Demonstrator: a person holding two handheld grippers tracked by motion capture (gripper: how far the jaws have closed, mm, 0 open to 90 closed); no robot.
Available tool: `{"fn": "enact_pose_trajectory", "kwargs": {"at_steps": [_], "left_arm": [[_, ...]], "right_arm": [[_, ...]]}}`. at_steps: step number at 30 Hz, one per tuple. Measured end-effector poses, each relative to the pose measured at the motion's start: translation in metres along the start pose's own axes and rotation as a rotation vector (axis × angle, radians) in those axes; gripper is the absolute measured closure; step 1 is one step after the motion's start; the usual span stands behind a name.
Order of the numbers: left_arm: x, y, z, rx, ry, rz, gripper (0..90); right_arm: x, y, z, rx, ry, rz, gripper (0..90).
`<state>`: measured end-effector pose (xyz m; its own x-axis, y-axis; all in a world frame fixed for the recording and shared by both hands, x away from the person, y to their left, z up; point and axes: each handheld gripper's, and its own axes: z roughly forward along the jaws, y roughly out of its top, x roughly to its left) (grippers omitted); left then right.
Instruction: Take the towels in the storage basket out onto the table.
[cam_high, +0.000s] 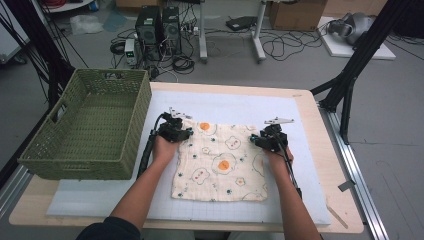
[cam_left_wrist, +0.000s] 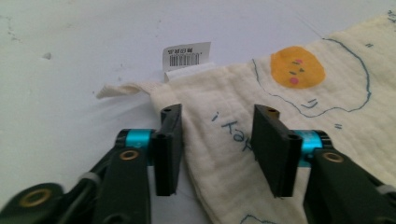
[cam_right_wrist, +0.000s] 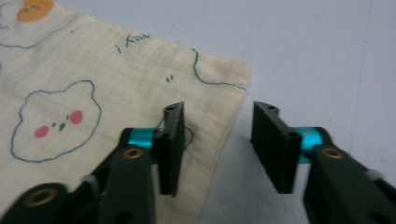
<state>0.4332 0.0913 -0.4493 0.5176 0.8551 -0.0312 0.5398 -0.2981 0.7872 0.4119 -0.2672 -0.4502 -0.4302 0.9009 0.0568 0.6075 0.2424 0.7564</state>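
I see the printed cloth (cam_high: 220, 161) lying flat at the centre of the counter (cam_high: 320, 165), right of the green basket (cam_high: 90, 125). My left tongs (cam_high: 186, 131) sit at its upper left corner, jaws partly apart astride the cloth's edge, not pinching. My right tongs (cam_high: 256, 140) sit at the upper right corner, jaws likewise apart with the edge between them, gripping nothing.

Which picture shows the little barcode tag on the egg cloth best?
The left gripper view: the white barcode tag sits sharp and close at the cloth's far edge, bars visible. In the high view that corner of the cloth is too small to make the tag out. The right gripper view looks at another cloth corner.
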Motion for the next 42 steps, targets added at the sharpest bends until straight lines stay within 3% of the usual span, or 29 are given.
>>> {"fn": "enact_pose_trajectory", "kwargs": {"at_steps": [1,2,4,6,11,15,17,19,21,24,26,29,33,35,38,42], "left_arm": [[0.000,0.000,0.000,0.002,-0.013,-0.006,78.5],[-0.001,0.000,0.000,0.006,-0.017,-0.003,83.5],[-0.001,0.002,0.001,0.007,-0.015,0.002,86.4],[0.002,0.002,0.001,-0.009,-0.008,0.000,86.7],[0.018,0.005,-0.005,-0.124,0.023,-0.096,86.7],[0.020,0.006,-0.008,-0.187,0.057,-0.071,86.1],[0.018,0.006,-0.006,-0.181,0.076,-0.075,79.3],[0.018,0.004,-0.003,-0.153,0.074,-0.100,60.6],[0.018,0.003,-0.005,-0.132,0.077,-0.096,52.2],[0.017,0.003,-0.008,-0.096,0.052,-0.092,51.1],[0.013,0.003,-0.010,-0.062,0.013,-0.094,50.7],[0.004,0.005,-0.014,-0.041,-0.020,-0.064,50.8],[-0.008,0.004,-0.023,-0.070,-0.045,-0.019,51.6],[-0.011,0.002,-0.028,-0.085,-0.059,-0.021,51.7],[-0.013,-0.003,-0.034,-0.096,-0.066,-0.027,51.6],[-0.013,-0.011,-0.044,-0.112,-0.093,-0.047,52.3]], "right_arm": [[0.000,0.000,0.000,-0.003,0.007,-0.007,66.4],[0.000,0.000,0.001,-0.005,0.014,-0.010,72.9],[0.000,0.005,0.002,0.020,0.052,-0.028,86.0],[0.004,0.011,0.002,0.042,0.042,-0.067,86.8],[0.007,0.021,0.001,-0.031,0.001,-0.106,86.8],[0.010,0.029,0.001,-0.102,-0.049,-0.118,86.7],[0.014,0.030,0.004,-0.118,-0.101,-0.131,85.5],[0.014,0.028,0.009,-0.087,-0.140,-0.130,77.6],[0.010,0.026,0.009,-0.070,-0.126,-0.088,69.0],[0.004,0.026,-0.001,-0.070,-0.096,-0.053,64.2],[0.003,0.027,-0.007,-0.064,-0.082,-0.049,61.2],[0.004,0.023,-0.023,-0.073,-0.055,-0.054,58.3],[0.009,0.014,-0.043,-0.064,0.018,-0.066,59.1],[0.017,0.008,-0.058,-0.119,0.018,-0.108,62.4],[0.025,-0.001,-0.071,-0.094,0.023,-0.157,62.5],[0.031,-0.015,-0.082,-0.081,0.057,-0.168,62.2]]}}
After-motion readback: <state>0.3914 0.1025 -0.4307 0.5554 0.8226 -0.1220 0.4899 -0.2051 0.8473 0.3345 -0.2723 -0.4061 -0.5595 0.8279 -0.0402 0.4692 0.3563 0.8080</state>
